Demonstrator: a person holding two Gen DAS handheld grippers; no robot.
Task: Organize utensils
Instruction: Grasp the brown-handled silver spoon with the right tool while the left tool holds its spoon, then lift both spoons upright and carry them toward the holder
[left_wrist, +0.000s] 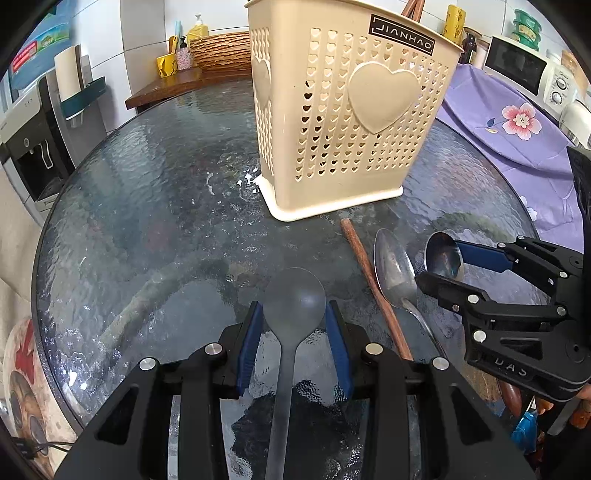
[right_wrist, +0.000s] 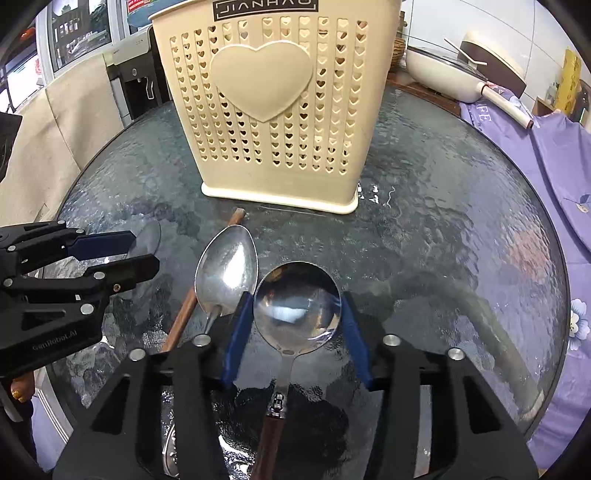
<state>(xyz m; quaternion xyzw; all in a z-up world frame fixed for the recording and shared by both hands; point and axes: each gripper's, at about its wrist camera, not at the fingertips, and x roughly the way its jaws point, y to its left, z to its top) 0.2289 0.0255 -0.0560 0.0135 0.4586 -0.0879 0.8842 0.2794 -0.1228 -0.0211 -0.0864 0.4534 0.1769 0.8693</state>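
Right now the cream utensil basket (left_wrist: 347, 110) stands upright on the round glass table (left_wrist: 147, 206), brown sticks poking from its top. In front of the basket lie a steel spoon (right_wrist: 227, 269) and a wooden chopstick (left_wrist: 373, 284), side by side. The left gripper (left_wrist: 294, 328) straddles a translucent grey spoon (left_wrist: 293, 299), jaws spread; the right gripper (right_wrist: 297, 325) likewise brackets a round steel ladle-spoon (right_wrist: 297, 301), whether touching I cannot tell.

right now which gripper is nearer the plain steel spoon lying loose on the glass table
Right. The right gripper sits just beside the plain steel spoon; the left gripper is farther off, past the brown wooden chopstick.
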